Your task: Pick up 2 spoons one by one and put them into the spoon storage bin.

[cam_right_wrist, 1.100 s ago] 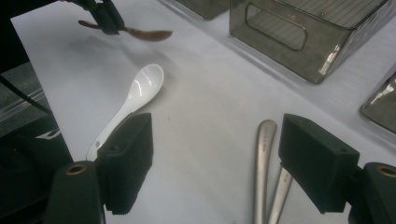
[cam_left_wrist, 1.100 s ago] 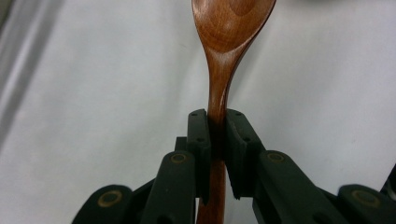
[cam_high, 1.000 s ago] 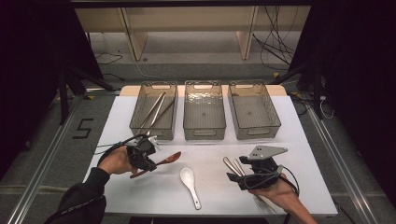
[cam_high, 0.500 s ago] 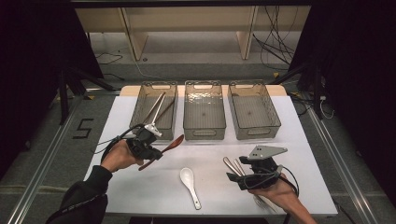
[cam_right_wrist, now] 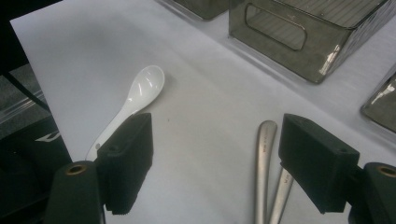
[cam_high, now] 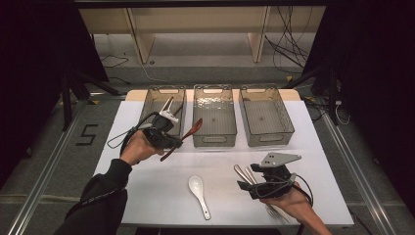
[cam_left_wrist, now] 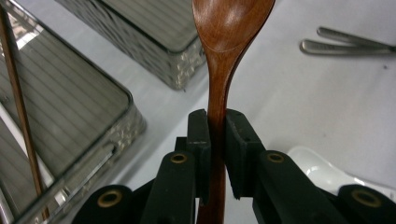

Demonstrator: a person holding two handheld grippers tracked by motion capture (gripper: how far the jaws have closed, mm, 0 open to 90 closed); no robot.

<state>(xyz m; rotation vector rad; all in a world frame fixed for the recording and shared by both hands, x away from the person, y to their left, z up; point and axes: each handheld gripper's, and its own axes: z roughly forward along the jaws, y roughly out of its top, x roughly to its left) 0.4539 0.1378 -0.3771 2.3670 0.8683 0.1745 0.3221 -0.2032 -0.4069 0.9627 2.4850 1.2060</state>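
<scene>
My left gripper (cam_high: 169, 139) pinches the brown spoon (cam_high: 183, 138), left of the frame's middle, lifted by the left bin (cam_high: 152, 105); my right gripper (cam_right_wrist: 212, 161) sits wide apart, lower right, over two metal handles (cam_right_wrist: 266, 168); a white spoon (cam_high: 198, 193) lies between.

— Where do the three clear plastic bins (cam_high: 214, 140) sit?
— Side by side at the white table's (cam_high: 156, 196) far edge.
— And the white ceramic spoon (cam_high: 198, 193)?
— Near the front, left of the two metal utensil handles (cam_high: 244, 175).
</scene>
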